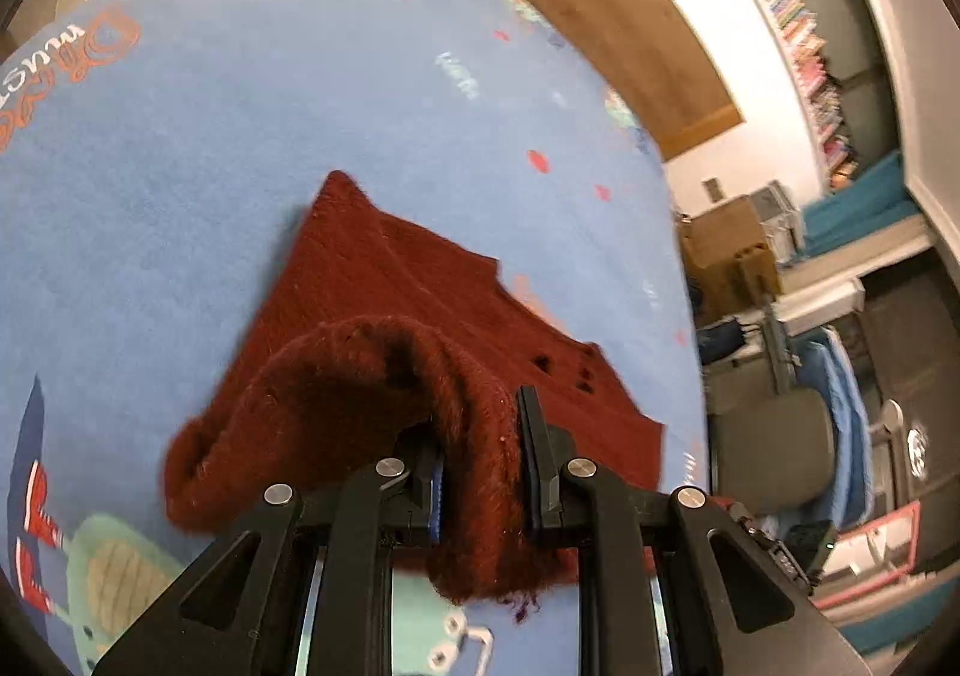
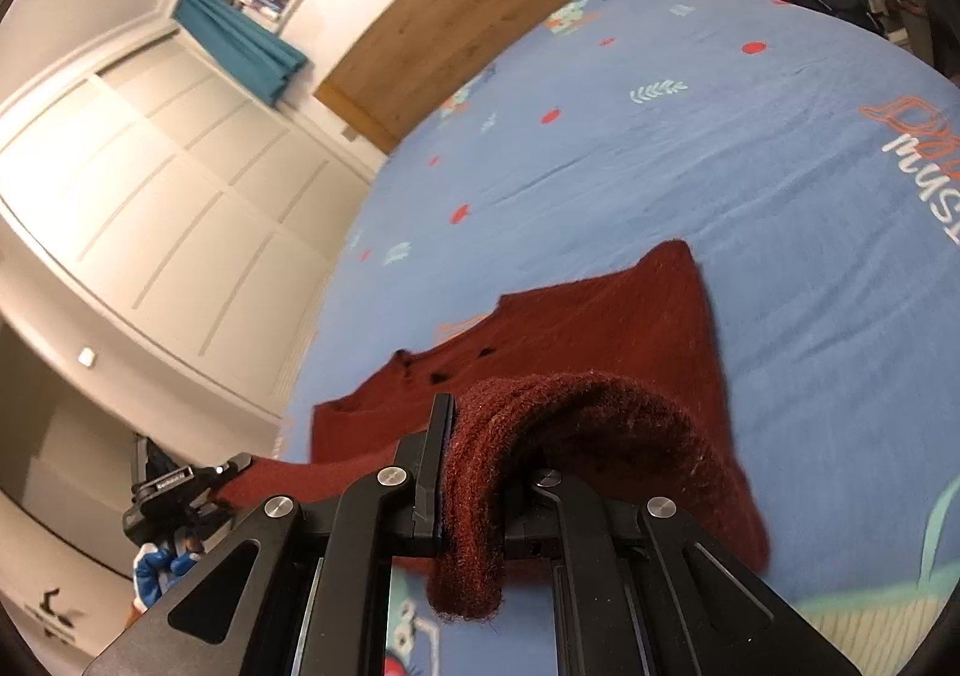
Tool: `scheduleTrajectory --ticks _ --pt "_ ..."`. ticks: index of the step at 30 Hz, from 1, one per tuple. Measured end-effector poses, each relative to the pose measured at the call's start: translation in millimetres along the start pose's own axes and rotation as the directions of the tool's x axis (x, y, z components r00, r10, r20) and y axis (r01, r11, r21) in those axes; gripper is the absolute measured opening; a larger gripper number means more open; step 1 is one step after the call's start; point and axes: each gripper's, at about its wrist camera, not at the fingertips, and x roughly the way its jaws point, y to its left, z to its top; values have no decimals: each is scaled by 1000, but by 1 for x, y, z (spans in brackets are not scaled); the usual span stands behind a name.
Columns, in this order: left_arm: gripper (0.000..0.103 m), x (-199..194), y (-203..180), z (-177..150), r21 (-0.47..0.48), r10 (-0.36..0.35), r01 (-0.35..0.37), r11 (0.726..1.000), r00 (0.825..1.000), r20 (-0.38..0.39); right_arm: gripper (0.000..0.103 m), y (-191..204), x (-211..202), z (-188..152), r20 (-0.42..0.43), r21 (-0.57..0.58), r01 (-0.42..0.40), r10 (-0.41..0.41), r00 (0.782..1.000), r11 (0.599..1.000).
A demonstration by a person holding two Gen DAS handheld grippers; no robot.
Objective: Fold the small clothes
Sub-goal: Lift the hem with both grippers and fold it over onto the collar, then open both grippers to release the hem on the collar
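Observation:
A dark red knitted garment (image 1: 420, 280) lies spread on the blue printed bed sheet (image 1: 240, 135). My left gripper (image 1: 480, 460) is shut on a near edge of the garment, and the cloth bunches over its fingers. In the right wrist view the same garment (image 2: 600, 328) lies on the sheet (image 2: 720, 147). My right gripper (image 2: 474, 472) is shut on another near edge, with a thick fold draped over it. The left gripper (image 2: 180, 496) shows at the lower left of that view, holding the far corner of the edge. Both held edges are lifted above the sheet.
A wooden headboard (image 1: 600, 3) and a bookshelf (image 1: 798, 27) stand beyond the bed. Cardboard boxes (image 1: 726, 256) and clutter sit beside the bed. White panelled cupboard doors (image 2: 150, 184) and a teal curtain (image 2: 240, 39) stand on the other side.

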Motion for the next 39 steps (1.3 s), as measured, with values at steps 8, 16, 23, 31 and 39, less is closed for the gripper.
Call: scheduleTrajectory --ticks 8,16,23,31,39 --pt "17 61 37 20 -44 110 -113 993 992 -60 13 -21 64 23 -55 43 88 -86 995 995" --pt "29 77 62 33 -119 66 -78 990 992 -103 34 -42 103 23 -109 80 187 -178 978 979" --pt "45 45 58 41 -147 9 -18 989 998 -62 60 -45 87 34 -75 103 202 -195 978 974" --pt "45 45 6 28 85 126 -123 989 992 -32 62 -20 68 41 -38 -55 260 -262 964 964" --pt "45 58 15 18 76 196 -199 977 980 46 62 22 113 21 -80 -329 288 -331 940 899"
